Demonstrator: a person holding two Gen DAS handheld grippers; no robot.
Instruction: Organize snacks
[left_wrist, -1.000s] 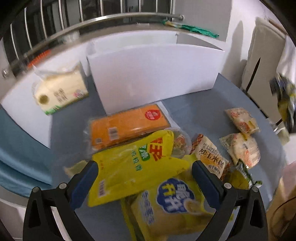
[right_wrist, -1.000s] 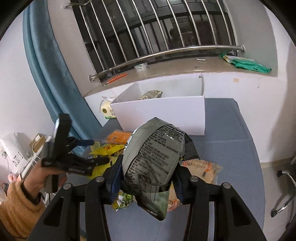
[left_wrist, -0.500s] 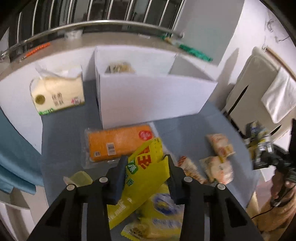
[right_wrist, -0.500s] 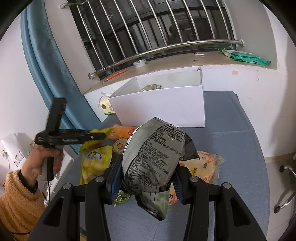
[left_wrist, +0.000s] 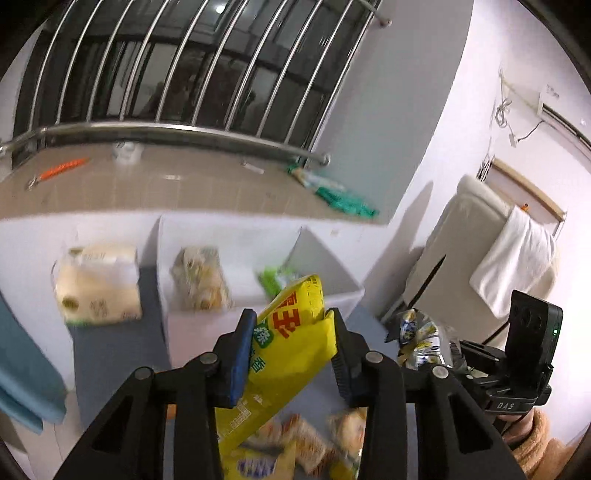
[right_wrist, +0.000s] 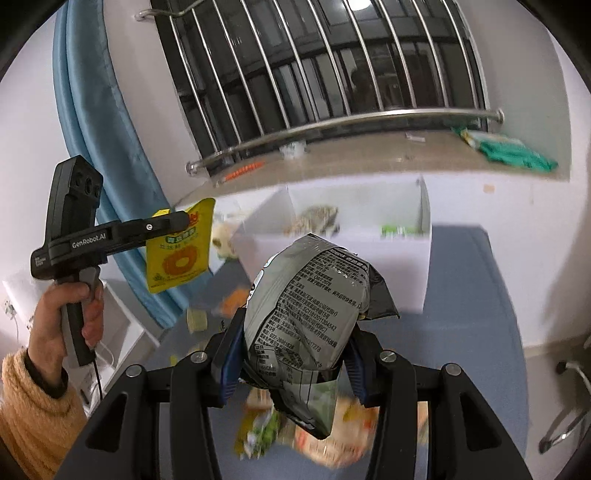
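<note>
My left gripper (left_wrist: 290, 334) is shut on a yellow snack bag (left_wrist: 284, 354) and holds it in the air in front of the white box (left_wrist: 258, 317). It also shows in the right wrist view (right_wrist: 181, 221) with the yellow bag (right_wrist: 177, 254) hanging from it. My right gripper (right_wrist: 295, 347) is shut on a grey-silver snack bag (right_wrist: 306, 314), raised above the table short of the white box (right_wrist: 369, 273). The box holds a pale packet (left_wrist: 199, 280) and a green packet (left_wrist: 271, 278). Loose snacks (left_wrist: 306, 439) lie on the blue table below.
A tissue pack (left_wrist: 98, 284) stands left of the box. An orange packet (right_wrist: 232, 301) and other snacks (right_wrist: 332, 439) lie on the blue table (right_wrist: 472, 332). A windowsill with rail (left_wrist: 166, 129) runs behind the box. A blue curtain (right_wrist: 96, 129) hangs at the left.
My left gripper closed on the yellow bag, lifted it off the table and carried it toward the white box. My right gripper keeps the grey bag and has risen slightly nearer the box.
</note>
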